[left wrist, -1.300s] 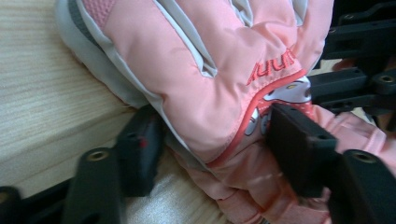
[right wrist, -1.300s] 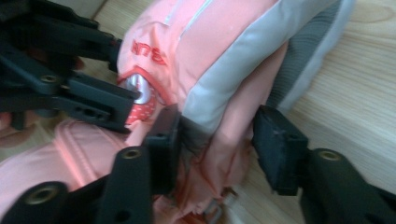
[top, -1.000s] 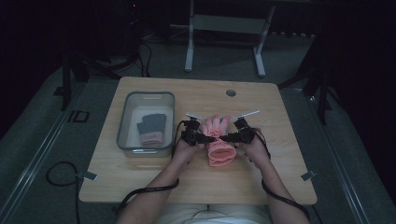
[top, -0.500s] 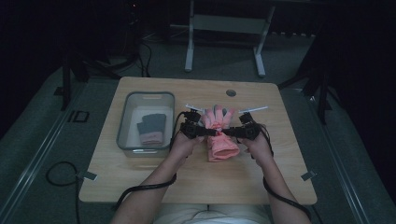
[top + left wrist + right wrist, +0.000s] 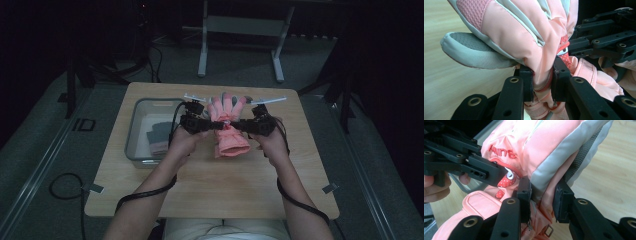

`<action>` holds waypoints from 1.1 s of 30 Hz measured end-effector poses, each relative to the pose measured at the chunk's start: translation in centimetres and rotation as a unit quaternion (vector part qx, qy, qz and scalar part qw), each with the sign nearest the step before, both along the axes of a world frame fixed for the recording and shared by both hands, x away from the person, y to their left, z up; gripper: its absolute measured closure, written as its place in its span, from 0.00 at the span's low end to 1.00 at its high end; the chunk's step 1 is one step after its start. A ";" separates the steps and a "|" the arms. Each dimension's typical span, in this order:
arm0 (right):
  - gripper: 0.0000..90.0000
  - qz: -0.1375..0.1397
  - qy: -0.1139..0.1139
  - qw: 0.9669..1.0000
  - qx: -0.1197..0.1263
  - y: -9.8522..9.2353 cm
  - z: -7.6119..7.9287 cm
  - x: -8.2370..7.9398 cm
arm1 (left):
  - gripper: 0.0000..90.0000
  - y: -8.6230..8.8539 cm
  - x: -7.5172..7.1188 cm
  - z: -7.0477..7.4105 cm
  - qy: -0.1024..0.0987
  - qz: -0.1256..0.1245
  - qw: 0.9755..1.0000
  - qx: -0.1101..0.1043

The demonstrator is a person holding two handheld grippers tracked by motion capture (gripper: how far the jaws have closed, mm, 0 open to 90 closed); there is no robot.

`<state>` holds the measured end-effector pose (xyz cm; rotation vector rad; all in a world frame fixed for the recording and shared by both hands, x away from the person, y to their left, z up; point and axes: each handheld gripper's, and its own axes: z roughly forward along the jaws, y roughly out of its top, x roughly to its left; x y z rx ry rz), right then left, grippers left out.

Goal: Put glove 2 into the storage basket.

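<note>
We have the pink glove [image 5: 229, 131] up off the table [image 5: 210, 192], stretched between the two claws just right of the clear bin [image 5: 134, 135] — fingers pointing away from us, cuff hanging toward us. It is a padded winter glove, so we judge it light, soft and floppy, with a smooth shell that could slide under a shallow bite; the firmest hold looks to be at the narrow wrist band, where the padding bunches into a thick fold, one claw on each side edge. That is where we have it: the left claw [image 5: 542, 81] is pressed together on a gathered fold of the pink fabric, and the right claw [image 5: 541, 197] pinches the opposite edge, where pink meets a grey side panel. The glove is salmon pink with pale grey piping, a grey textured thumb patch, red embroidered lettering and a small spotted red motif near the wrist — a little metal ring dangles by the cuff. A dark folded glove [image 5: 159, 138] lies in the bin.
</note>
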<state>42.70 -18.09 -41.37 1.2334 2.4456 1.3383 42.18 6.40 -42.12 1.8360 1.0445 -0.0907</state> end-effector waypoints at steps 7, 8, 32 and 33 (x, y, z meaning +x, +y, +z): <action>0.78 0.017 -0.006 1.000 0.004 2.5 1.3 0.4 | 0.83 2.5 -0.4 1.3 -0.008 0.011 1.000 0.005; 0.78 0.019 -0.004 1.000 0.005 2.8 1.4 0.4 | 0.83 2.8 -0.4 1.4 -0.009 0.011 1.000 0.007; 0.78 0.090 -0.004 0.996 -0.006 14.2 2.4 2.0 | 0.83 13.5 -2.5 2.4 -0.010 0.091 0.996 0.023; 0.79 0.093 -0.005 0.996 -0.010 14.8 2.4 2.0 | 0.83 13.8 -2.5 2.3 -0.009 0.095 0.995 0.021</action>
